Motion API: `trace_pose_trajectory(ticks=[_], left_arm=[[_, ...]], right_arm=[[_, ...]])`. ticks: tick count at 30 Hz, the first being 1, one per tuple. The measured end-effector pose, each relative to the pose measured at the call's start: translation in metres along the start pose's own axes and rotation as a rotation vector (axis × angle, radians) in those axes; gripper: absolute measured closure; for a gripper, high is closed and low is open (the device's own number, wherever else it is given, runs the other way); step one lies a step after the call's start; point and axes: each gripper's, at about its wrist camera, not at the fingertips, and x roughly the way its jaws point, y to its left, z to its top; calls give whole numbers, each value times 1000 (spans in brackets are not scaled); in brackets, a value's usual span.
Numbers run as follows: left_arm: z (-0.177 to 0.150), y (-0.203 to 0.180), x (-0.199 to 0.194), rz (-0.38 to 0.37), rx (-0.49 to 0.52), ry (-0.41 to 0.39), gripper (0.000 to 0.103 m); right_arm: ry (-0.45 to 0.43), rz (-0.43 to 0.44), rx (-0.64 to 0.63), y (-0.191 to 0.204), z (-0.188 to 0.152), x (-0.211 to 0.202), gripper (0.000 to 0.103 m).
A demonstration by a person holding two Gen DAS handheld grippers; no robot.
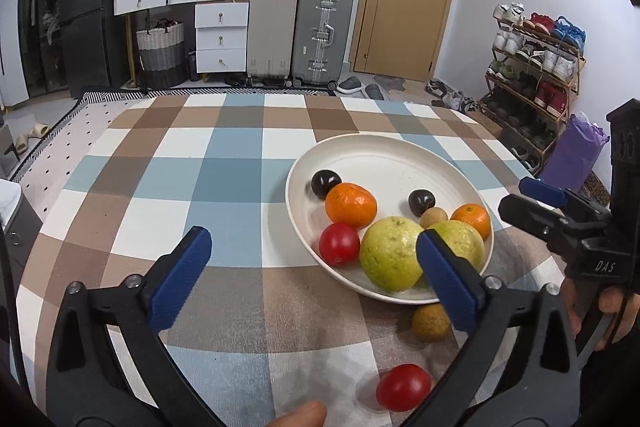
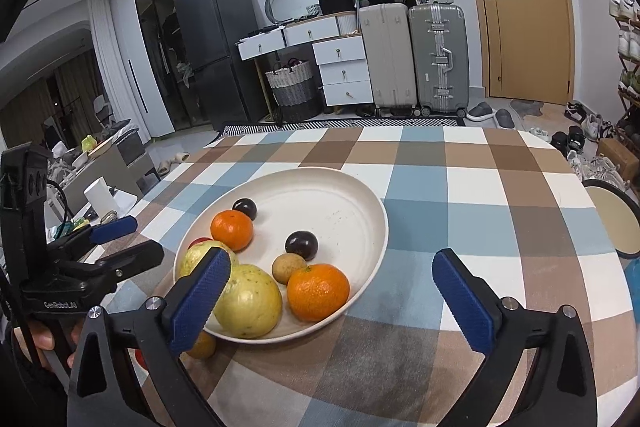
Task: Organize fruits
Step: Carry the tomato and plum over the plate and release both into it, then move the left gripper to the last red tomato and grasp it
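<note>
A white plate (image 1: pixel 384 155) (image 2: pixel 360 195) on the checked tablecloth holds two oranges (image 1: pixel 351 205) (image 2: pixel 318 291), two green guavas (image 1: pixel 390 253) (image 2: pixel 250 305), two dark plums (image 1: pixel 421 201) (image 2: pixel 301 245), a red tomato (image 1: pixel 339 243) and a small brown longan (image 1: pixel 434 217) (image 2: pixel 289 268). On the cloth in front of the plate lie another longan (image 1: pixel 430 322) (image 2: pixel 202 345) and a red tomato (image 1: pixel 403 387). My left gripper (image 1: pixel 316 275) is open and empty, left of the plate. My right gripper (image 2: pixel 340 303) is open and empty, just in front of the plate.
The checked tablecloth (image 1: pixel 200 167) covers the table. The right gripper shows at the right edge of the left wrist view (image 1: pixel 560 215); the left gripper shows at the left of the right wrist view (image 2: pixel 100 247). A round stool (image 2: pixel 612 219) stands right of the table.
</note>
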Motion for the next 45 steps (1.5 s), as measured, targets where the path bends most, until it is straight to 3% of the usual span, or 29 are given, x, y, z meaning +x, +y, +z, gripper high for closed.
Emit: trace_pose_trajectory(ticks=[18, 26, 29, 45], left_arm=[[-37, -2, -32, 41, -12, 42, 1], [-42, -13, -31, 6, 45, 93, 1], [-43, -16, -27, -48, 55, 137, 1], [-55, -27, -11, -92, 112, 259, 2]], right_arm=[[80, 43, -56, 33, -30, -18, 0], [178, 68, -87, 42, -40, -9, 0], [213, 78, -81, 41, -43, -4, 1], [248, 97, -63, 37, -44, 1, 3]])
